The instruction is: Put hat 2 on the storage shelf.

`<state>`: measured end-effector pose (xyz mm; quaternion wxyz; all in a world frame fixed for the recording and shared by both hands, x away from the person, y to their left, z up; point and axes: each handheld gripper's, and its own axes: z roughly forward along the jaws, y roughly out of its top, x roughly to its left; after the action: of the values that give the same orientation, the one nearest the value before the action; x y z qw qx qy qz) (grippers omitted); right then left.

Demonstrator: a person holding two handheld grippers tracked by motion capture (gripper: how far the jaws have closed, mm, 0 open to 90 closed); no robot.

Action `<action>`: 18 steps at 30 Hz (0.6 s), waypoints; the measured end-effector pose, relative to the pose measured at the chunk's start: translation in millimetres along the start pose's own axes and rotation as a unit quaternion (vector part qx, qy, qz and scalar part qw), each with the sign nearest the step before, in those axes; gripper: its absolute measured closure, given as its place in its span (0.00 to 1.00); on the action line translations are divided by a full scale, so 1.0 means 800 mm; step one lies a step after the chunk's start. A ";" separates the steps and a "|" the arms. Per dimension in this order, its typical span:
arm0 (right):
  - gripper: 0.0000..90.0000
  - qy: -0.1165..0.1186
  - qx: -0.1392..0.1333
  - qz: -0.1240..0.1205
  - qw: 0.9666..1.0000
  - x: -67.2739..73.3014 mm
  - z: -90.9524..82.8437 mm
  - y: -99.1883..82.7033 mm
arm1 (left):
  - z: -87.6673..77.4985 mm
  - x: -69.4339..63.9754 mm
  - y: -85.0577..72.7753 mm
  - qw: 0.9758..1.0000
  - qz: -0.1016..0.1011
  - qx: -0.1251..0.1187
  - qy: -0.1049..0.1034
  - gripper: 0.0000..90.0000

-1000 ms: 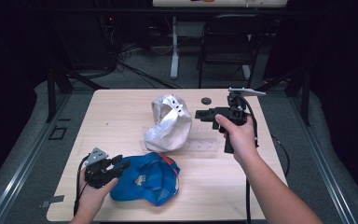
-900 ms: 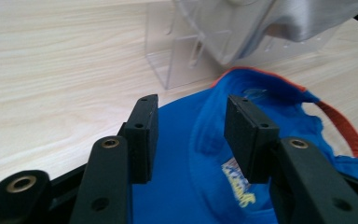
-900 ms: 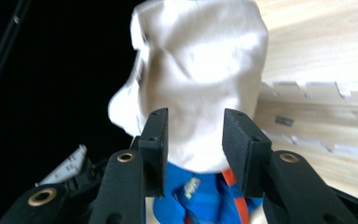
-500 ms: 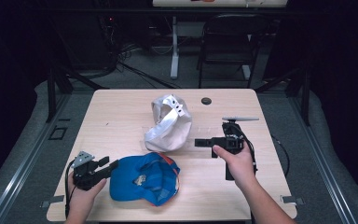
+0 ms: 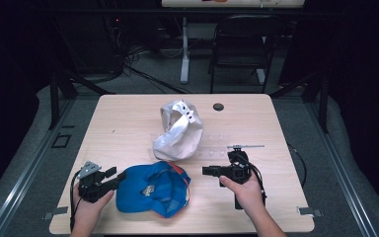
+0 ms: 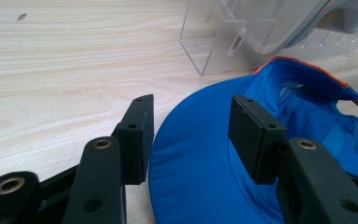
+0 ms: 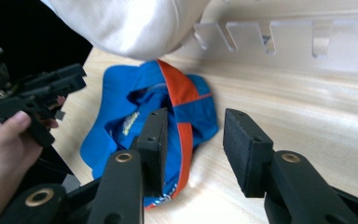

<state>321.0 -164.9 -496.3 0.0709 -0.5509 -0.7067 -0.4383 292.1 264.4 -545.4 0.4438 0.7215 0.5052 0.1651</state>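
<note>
Dim lab: lone wooden table, floor cables, folding chair.

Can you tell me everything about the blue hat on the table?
The blue hat is a soft cloth cap with an orange band along its edge and a small label inside. It lies upside down and crumpled on the near part of the wooden table, its inside facing up and its smooth blue brim pointing at the left claw. That claw is open around the brim's edge without pinching it. The right claw is open too, apart from the hat. A white cap sits just behind it.
</note>
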 end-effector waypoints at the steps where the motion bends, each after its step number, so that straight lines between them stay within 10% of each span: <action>1: 0.67 0.003 0.002 -0.001 1.000 -0.001 0.002 -0.002 | 0.000 0.000 -0.001 1.000 -0.001 0.001 0.000 0.56; 18: 0.65 0.026 0.058 -0.015 0.998 -0.001 0.046 -0.039 | -0.011 0.002 -0.015 1.000 -0.007 0.004 0.017 0.55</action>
<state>309.7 -140.0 -536.1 0.1145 -0.5239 -0.7369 -0.4116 279.6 270.9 -550.9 0.4340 0.7168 0.5179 0.1722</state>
